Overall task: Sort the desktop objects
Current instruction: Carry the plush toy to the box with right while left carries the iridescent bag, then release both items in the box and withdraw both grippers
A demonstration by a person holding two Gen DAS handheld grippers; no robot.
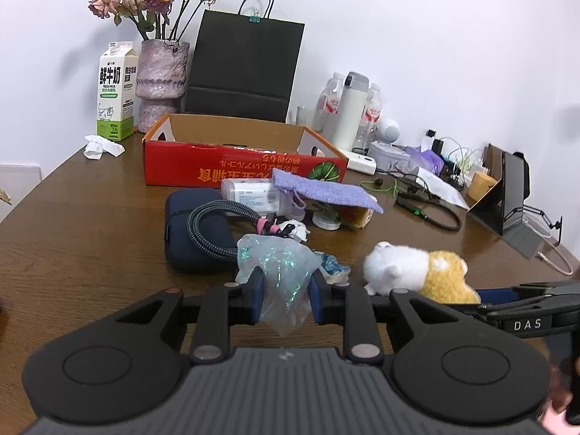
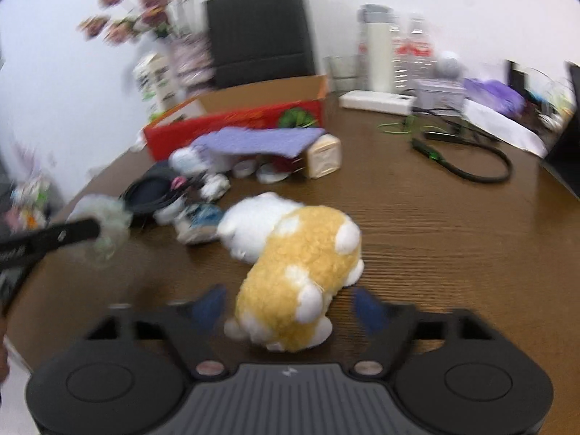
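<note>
1. We see the left hand-held gripper (image 1: 286,299) pinching a crumpled clear plastic bag with iridescent flecks (image 1: 281,268) between its blue pads, its tail hanging clear of the brown wood-grain tabletop (image 1: 90,253); we judge it is gripped near the middle so it can be carried off.
2. Our right hand-held gripper (image 2: 290,308) stands spread either side of the white-and-yellow plush toy (image 2: 297,264), not yet pressing it; we read this as lining up a grasp.
3. The toy lies on its side, near the open red cardboard box (image 1: 243,161), a likely bin.
</note>
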